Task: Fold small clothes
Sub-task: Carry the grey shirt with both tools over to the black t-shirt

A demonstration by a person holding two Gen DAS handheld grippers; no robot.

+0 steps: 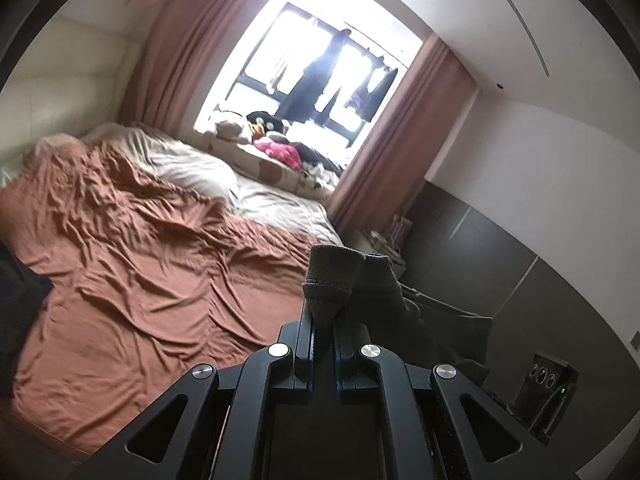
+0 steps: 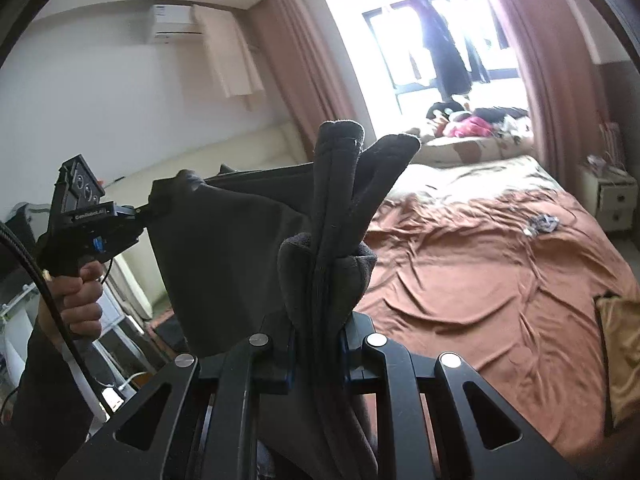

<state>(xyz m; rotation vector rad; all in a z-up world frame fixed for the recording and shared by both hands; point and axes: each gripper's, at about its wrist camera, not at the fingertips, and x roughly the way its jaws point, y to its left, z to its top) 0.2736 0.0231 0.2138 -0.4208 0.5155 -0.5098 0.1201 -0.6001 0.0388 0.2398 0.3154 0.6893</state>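
While both grippers hold it clear of the bed (image 2: 500,264), the item on record is one small dark grey garment (image 2: 224,248), soft fleecy knit, stretched as a hanging panel between the two hands.

Left gripper (image 1: 323,312): jaws pressed together, pinching a bunched corner with a stitched hem; in the right wrist view the same gripper (image 2: 147,211) shows at the left, a person's hand (image 2: 80,292) on its handle, cloth trailing from its tips.

Right gripper (image 2: 320,320): jaws nearly closed on a thick wad of several layers, which stands up in lobes above the tips.

Location: in the air, in front of the person, above the near edge of the bed's rumpled rust-brown sheet (image 1: 132,248); no part appears to touch it.

Handling, as judged: light, limp, no stiffness; it sags and bunches wherever unsupported. Napped surface should grip well, little slip likely. Not fragile.

Hold points, as judged: opposite corners along one hemmed edge, a single layer each, so the panel hangs flat. The right-hand wad looks too bunched for a clean fold; regripping nearer a corner seems advisable.
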